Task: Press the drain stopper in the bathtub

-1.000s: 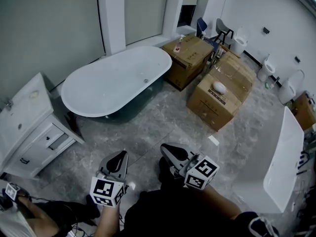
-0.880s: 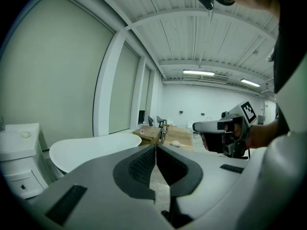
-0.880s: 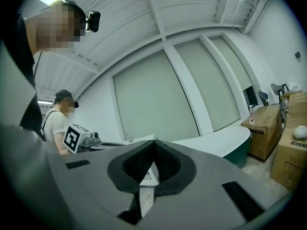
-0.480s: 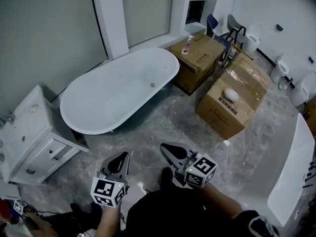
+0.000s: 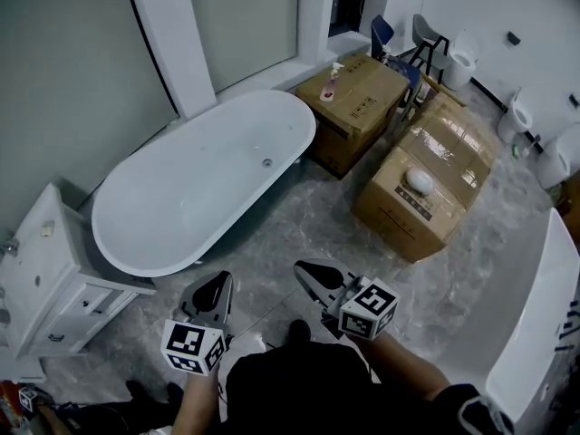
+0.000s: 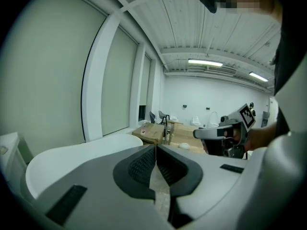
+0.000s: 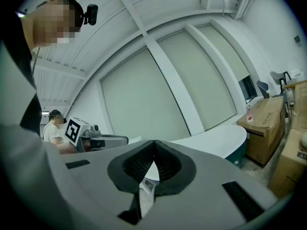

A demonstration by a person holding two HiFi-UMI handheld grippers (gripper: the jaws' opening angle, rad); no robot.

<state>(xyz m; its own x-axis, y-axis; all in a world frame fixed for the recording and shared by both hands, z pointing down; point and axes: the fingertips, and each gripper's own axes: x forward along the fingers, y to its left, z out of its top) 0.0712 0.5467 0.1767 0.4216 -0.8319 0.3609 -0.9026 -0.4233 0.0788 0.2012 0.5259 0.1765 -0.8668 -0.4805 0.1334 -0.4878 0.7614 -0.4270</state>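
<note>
A white oval bathtub (image 5: pixel 181 198) stands on the grey floor at the middle left of the head view. Its small round drain stopper (image 5: pixel 266 162) sits in the tub's bottom near the right end. My left gripper (image 5: pixel 218 282) and right gripper (image 5: pixel 302 269) are held low near my body, well short of the tub. Both are shut with nothing between the jaws. The left gripper view has its jaws (image 6: pixel 155 148) closed, the tub's rim (image 6: pixel 72 152) beyond, and the right gripper (image 6: pixel 211 133) alongside. The right gripper view has closed jaws (image 7: pixel 154 143) and the tub (image 7: pixel 216 138) ahead.
Two large cardboard boxes (image 5: pixel 358 98) (image 5: pixel 426 179) stand right of the tub. A white cabinet (image 5: pixel 45 279) sits at the tub's left end. Another white tub (image 5: pixel 535 333) lies along the right edge. Toilets (image 5: pixel 518 116) and chairs (image 5: pixel 426 39) line the far wall. A pillar (image 5: pixel 159 39) rises behind the tub.
The head view has swung, so the tub and boxes sit differently in the picture. Both grippers stay shut in about the same place in front of me.
</note>
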